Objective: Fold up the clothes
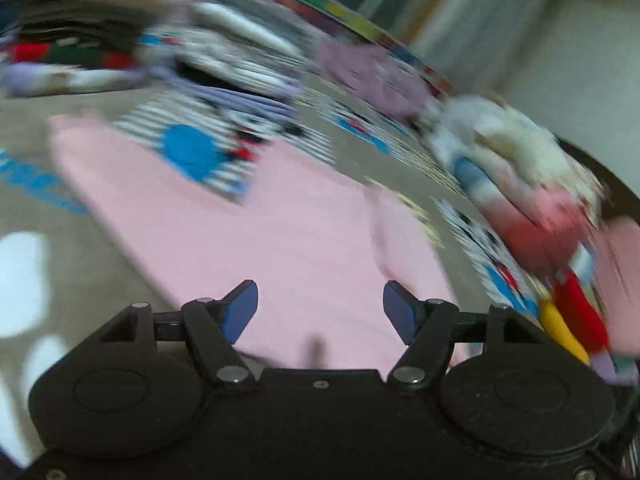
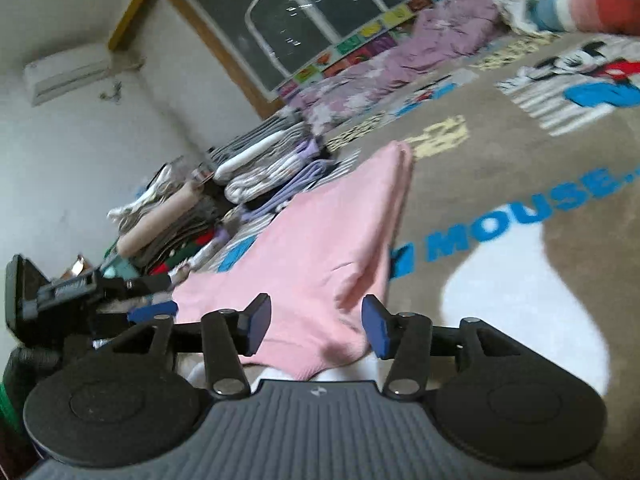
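A pink garment (image 1: 256,232) lies flat on a tan cartoon-print blanket (image 1: 80,248). In the right wrist view the pink garment (image 2: 320,236) shows a fold along its right side. My left gripper (image 1: 320,312) is open and empty, just above the garment's near edge. My right gripper (image 2: 316,328) is open and empty over the garment's near corner. The left gripper (image 2: 100,292) also shows at the left edge of the right wrist view, beside the garment.
Stacks of folded clothes (image 2: 248,168) stand at the blanket's far side by the wall. A pile of unfolded clothes (image 1: 528,184) lies at the right. A purple garment (image 2: 432,36) lies below a window (image 2: 312,12). The left wrist view is motion-blurred.
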`<state>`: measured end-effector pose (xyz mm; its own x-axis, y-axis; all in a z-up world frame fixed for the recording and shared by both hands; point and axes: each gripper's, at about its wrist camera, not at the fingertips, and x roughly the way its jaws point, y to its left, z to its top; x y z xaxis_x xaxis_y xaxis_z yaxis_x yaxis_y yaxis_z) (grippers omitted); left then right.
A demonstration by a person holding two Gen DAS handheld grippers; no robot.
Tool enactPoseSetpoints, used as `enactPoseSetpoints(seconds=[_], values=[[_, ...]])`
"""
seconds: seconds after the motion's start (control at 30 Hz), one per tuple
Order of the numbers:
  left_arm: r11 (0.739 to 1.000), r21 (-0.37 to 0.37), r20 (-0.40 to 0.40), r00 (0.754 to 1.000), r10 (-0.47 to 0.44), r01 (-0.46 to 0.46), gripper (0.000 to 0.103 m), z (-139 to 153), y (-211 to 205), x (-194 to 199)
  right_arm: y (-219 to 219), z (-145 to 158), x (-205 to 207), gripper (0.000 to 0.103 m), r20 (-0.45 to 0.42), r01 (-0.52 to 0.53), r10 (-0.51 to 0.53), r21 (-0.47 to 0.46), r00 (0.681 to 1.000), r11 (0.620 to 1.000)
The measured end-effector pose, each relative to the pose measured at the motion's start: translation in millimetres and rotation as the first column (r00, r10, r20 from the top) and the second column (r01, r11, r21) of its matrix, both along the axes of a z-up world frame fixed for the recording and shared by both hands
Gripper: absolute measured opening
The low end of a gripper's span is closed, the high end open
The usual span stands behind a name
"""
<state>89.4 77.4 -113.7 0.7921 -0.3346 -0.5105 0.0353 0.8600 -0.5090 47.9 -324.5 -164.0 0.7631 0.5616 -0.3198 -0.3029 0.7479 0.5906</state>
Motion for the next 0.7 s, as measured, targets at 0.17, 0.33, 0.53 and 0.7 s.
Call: enactPoseSetpoints(seconds=[0.17,0.33,0.53,0.7], values=[[0.97,-0.135,-0.049,0.979,0.199,-0.204,0.069,-16.1,56.1,-0.1,5.1,1.4,-2.6,0.052,0.018,-0.008,0.008,-0.015,1.0,1.0],[0.912,-0.251,-0.091,0.946,0.312,-0.325,0.068,-32.7,105.2,10.8,-3.3,-2.1,-1.3,0.053,0.006,0.039,-0.039,0.004,0.999,0.999],[0.859,-0.323,-0.13,0.917,0.376,-0.398,0.053,-48.5,151.7,44.1,-29.4,-24.0,8.3,0.052,-0.087,0.153,-0.144,0.106,0.986,0.983],[0.877,-0.28,-0.12,0.92,0.373,-0.392,0.042,-49.9,170.8,80.7,-27.4,-30.6,12.7,0.052,-0.082,0.146,-0.138,0.096,0.987,0.985]])
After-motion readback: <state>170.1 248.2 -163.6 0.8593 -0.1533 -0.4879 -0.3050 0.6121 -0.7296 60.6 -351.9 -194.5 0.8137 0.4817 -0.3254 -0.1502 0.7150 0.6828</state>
